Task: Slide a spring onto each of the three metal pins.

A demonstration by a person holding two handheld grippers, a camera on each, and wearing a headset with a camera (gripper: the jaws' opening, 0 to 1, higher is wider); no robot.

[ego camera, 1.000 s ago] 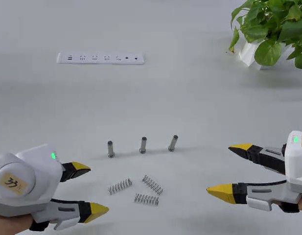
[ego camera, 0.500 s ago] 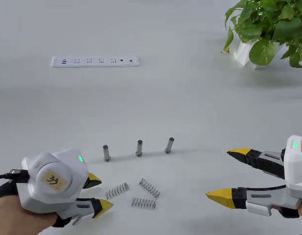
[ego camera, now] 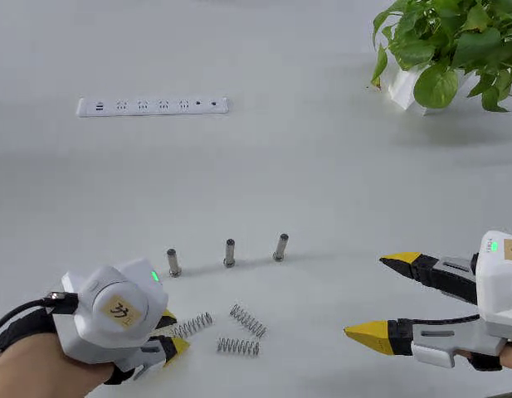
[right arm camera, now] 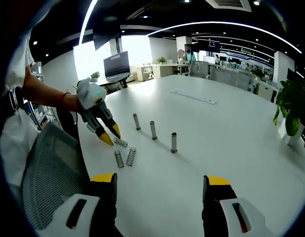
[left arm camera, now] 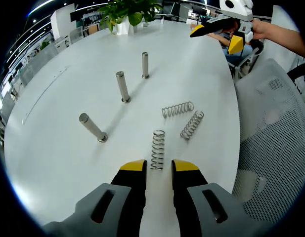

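The left gripper (ego camera: 168, 330) has moved in on the leftmost spring (ego camera: 192, 324). Its jaws have narrowed and now sit slightly parted either side of that spring's near end, not clamping it. The right gripper (ego camera: 378, 296) hangs released, jaws wide, well to the right. Three springs lie on the table (ego camera: 322, 166), the other two (ego camera: 247, 320) (ego camera: 238, 346) just right. Three pins (ego camera: 173, 262) (ego camera: 229, 253) (ego camera: 280, 246) stand in a row just beyond them.

The left gripper (left arm camera: 158, 167) points low, jaws narrowly parted, tips flanking the near end of one spring (left arm camera: 157, 148). The right gripper (ego camera: 363, 296) hovers wide open, well apart from that spring.
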